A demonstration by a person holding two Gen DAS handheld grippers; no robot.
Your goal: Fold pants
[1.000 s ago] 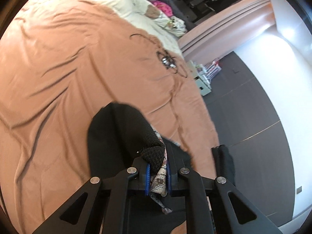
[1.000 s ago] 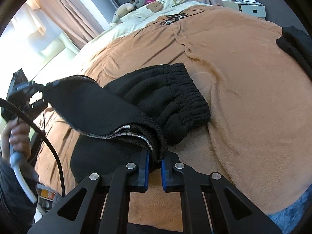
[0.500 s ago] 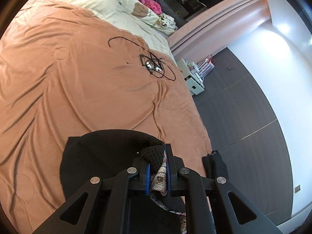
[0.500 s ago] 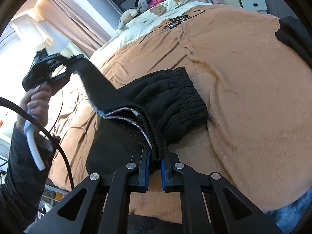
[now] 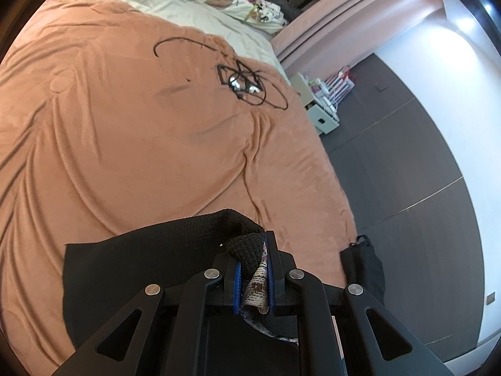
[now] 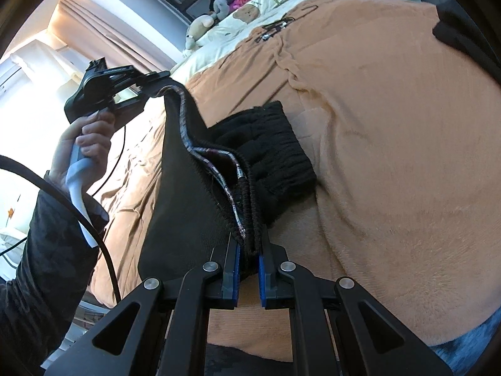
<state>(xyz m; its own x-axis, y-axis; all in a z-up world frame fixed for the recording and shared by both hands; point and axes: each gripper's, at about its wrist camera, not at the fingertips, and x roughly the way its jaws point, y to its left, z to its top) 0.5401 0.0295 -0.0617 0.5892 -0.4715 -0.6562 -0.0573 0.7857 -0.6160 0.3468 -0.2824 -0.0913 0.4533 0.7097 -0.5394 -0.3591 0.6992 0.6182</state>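
Observation:
The black knit pants (image 6: 188, 206) with a plaid lining are held up over the orange bed blanket (image 6: 391, 125). My right gripper (image 6: 248, 250) is shut on a cuff edge of the pants. My left gripper (image 5: 253, 266) is shut on another edge of the pants (image 5: 141, 266); it also shows in the right wrist view (image 6: 156, 89), raised high at the left. The elastic waistband (image 6: 281, 156) rests bunched on the blanket beyond my right gripper.
A black cable tangle (image 5: 244, 83) lies on the blanket near the pillows (image 5: 219, 0). Another dark garment (image 5: 360, 266) hangs at the bed's right edge. A white nightstand (image 5: 319, 112) stands by the dark floor. Stuffed toys (image 6: 200, 31) sit at the headboard.
My left gripper has lifted its end of the pants up and away, so the fabric stretches taut between the grippers. My right gripper keeps its hold low near the bed's edge.

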